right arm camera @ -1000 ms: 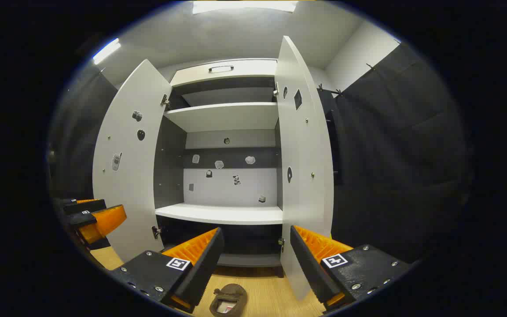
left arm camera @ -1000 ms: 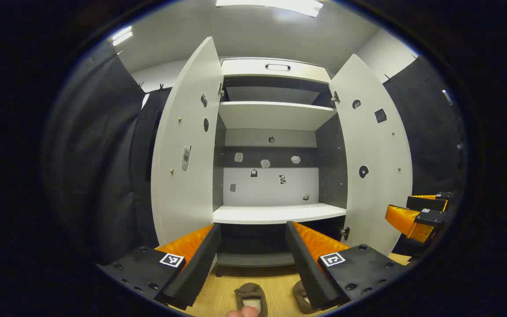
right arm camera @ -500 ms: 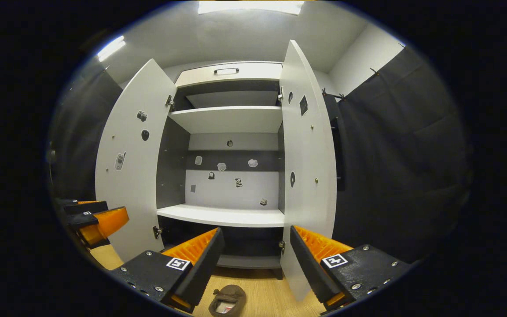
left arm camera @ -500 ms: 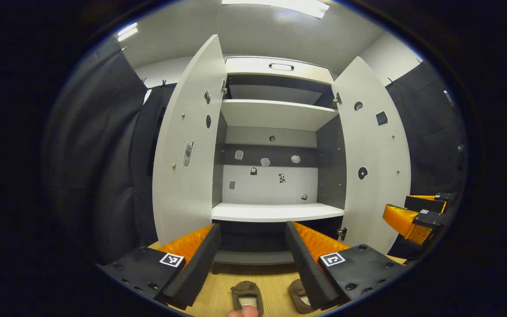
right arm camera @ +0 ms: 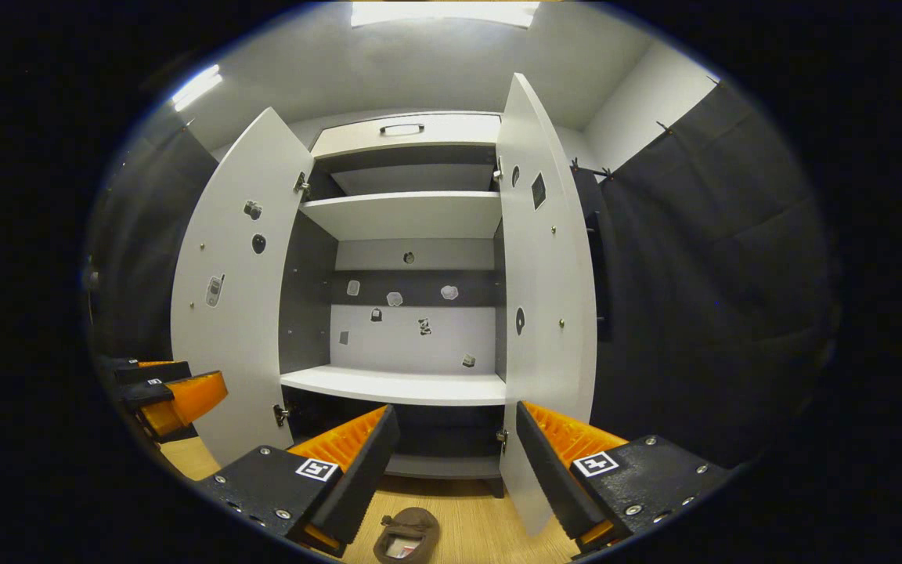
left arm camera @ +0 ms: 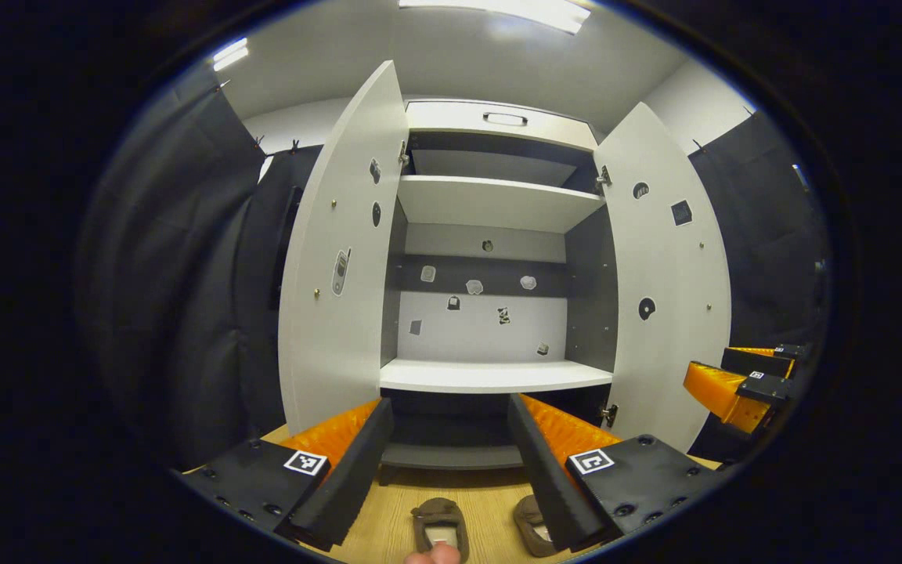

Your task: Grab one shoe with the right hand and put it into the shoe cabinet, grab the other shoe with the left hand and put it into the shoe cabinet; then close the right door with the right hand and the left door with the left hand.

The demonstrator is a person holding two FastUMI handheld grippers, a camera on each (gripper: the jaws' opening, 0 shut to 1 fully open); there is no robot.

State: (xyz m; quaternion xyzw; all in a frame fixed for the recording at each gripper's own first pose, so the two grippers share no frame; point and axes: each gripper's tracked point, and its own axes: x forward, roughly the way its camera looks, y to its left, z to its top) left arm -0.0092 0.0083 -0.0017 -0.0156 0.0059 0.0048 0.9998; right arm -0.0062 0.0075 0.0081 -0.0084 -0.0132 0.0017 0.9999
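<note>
A white shoe cabinet [left arm camera: 490, 376] stands ahead with both doors swung open: left door [left arm camera: 341, 258], right door [left arm camera: 666, 274]. Two brown shoes lie on the wooden floor in front of it, one [left arm camera: 441, 526] below my left gripper [left arm camera: 451, 462] and a second [left arm camera: 533, 523] partly behind its right finger. My left gripper hangs open above them, holding nothing. In the right gripper view one brown shoe [right arm camera: 406, 534] lies below my right gripper [right arm camera: 455, 466], which is open too. The cabinet [right arm camera: 396, 385] and its right door [right arm camera: 545, 298] stand just ahead of it.
Black cloth hangs on both sides of the cabinet. The cabinet has an upper shelf [left arm camera: 494, 202], a middle shelf and a dark bottom bay [left arm camera: 451, 439]. The right gripper shows at the far right [left arm camera: 745, 380] in the left gripper view; the left gripper appears at the left [right arm camera: 165, 392] in the right gripper view.
Both views have drifted slightly: the cabinet sits a little higher and farther in the left gripper view, a little lower in the right gripper view. Both grippers stay open; shoes unmoved.
</note>
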